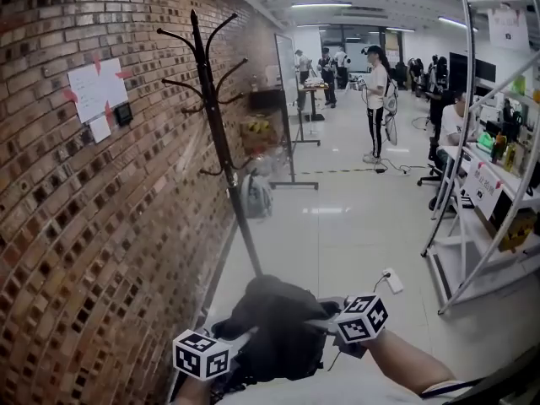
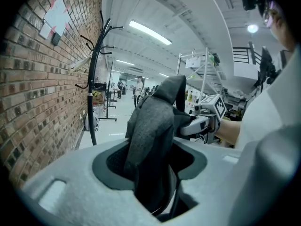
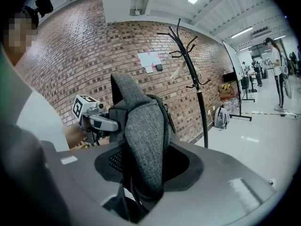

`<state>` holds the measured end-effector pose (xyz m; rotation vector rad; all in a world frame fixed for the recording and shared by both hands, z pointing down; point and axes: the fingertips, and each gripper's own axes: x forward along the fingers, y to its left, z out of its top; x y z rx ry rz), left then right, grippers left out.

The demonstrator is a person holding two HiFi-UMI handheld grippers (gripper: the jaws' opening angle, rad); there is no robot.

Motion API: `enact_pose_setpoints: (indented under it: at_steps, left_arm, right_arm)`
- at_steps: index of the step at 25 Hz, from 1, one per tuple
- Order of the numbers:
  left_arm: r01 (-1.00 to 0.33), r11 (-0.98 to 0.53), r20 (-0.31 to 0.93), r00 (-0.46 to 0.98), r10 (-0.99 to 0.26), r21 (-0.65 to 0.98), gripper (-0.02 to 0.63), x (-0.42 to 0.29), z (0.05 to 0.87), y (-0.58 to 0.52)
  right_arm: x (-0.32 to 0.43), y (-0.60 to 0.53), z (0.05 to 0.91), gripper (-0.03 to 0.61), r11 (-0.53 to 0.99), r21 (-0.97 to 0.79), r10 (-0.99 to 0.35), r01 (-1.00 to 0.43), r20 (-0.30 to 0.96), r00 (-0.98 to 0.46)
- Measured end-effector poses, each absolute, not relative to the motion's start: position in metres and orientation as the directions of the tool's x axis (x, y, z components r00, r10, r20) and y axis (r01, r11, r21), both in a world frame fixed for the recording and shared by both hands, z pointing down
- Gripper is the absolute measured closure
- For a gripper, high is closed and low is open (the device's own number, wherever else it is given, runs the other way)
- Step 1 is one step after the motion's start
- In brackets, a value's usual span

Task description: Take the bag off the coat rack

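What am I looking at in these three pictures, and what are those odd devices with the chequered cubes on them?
There is no robot: a person holds a two-jaw gripper in each hand, and the marker cubes are parts of them. The head view comes from a camera on the person's head; the other two cameras ride on the grippers and look along their jaws. The left gripper and the right gripper are both shut on a dark grey bag, held up between them. The black coat rack stands by the brick wall with no bag on its hooks, so the bag is already off it.
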<state>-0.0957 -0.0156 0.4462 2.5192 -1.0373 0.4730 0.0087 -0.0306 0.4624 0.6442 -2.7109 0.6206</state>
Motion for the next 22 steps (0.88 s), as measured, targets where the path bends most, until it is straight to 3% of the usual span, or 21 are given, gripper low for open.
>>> enact_pose_setpoints:
  at_steps: [22]
  left_arm:
    - [-0.724,-0.659,0.442,0.669,-0.598,0.204,0.402,-0.072,0.444,-0.009]
  right_arm:
    - [0.032,-0.026,0.459,0.41,0.813,-0.327,-0.366,-0.481,0.354,-0.861]
